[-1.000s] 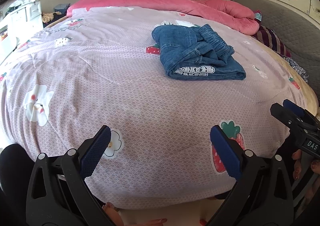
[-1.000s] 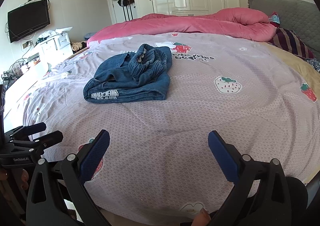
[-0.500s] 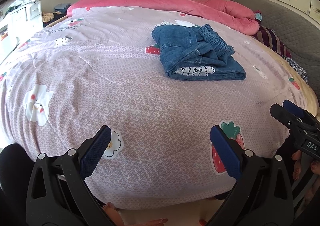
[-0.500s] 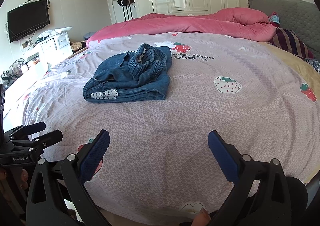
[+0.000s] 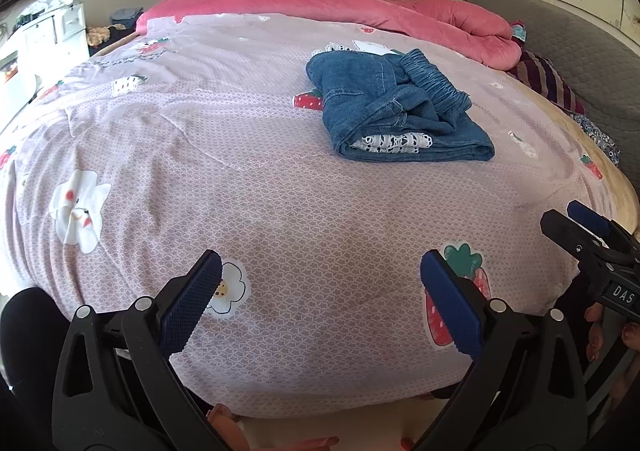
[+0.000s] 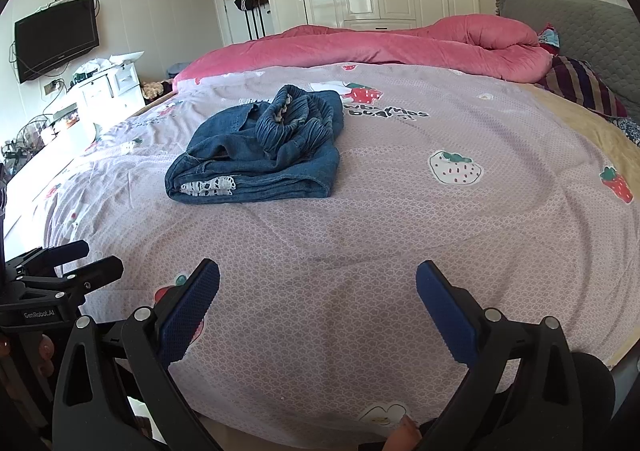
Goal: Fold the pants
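Left gripper (image 5: 320, 299) spread wide, holding nothing, hovering over the bed's near edge. Right gripper (image 6: 318, 305) likewise spread and empty, beside it. Pants (image 5: 394, 111) lie well apart from both, toward the middle of the bed (image 5: 280, 211), short of the pink quilt (image 5: 340, 7) at the far edge. Denim sits in a compact stack, lace trim showing at the near fold, elastic waistband bunched on top. Judgement: folding looks essentially done; at most the rumpled waistband needs smoothing.
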{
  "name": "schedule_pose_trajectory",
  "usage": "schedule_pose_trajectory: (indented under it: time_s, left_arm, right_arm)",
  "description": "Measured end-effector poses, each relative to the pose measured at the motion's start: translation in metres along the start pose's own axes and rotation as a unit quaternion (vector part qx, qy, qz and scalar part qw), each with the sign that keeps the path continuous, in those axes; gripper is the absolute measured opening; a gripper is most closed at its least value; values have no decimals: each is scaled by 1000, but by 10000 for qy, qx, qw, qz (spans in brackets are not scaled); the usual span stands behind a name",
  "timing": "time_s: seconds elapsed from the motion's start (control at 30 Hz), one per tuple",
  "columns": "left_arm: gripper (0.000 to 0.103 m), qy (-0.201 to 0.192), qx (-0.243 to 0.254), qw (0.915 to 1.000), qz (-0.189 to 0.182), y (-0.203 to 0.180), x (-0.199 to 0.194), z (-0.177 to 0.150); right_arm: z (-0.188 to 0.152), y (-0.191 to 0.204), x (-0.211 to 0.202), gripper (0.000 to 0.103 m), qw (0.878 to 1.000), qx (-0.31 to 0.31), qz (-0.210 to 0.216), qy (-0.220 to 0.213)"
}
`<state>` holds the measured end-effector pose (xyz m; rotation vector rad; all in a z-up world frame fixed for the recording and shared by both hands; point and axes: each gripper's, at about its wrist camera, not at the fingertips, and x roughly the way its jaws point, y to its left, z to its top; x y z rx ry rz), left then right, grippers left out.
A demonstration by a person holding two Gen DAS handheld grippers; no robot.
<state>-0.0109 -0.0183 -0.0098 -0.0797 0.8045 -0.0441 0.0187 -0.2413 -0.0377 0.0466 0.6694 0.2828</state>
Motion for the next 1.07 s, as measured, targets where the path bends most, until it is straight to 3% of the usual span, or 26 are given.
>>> schedule_pose_trajectory:
  time_s: [0.5,0.7,0.77,0.9,1.0,1.07]
  left_arm:
    - [93,-48,7,10000,42,1,-5,7]
    - [93,-49,54,10000,64,9,-1,20]
    - [93,-268,-67,9996,19,23,-5,34]
    - [94,-617,-516,9956,474,81,3,86]
    - [94,-321,-660,9900,1208,138,42,126]
    - [94,-72,-779,9860,1471,172,71,146]
  right_arm:
    - [0,0,5,98,9999,-26,-98,83]
    - [4,-16,8,98,9995,100,-292,95]
    - [11,-32,10,98,9988,224,-430,74]
    - [41,-101,17,98,9929,857,-824,-20]
    - [67,-166,30,98,9832,1374,-1198,50]
    - [93,-218,44,98,9705,1549,-1843,156]
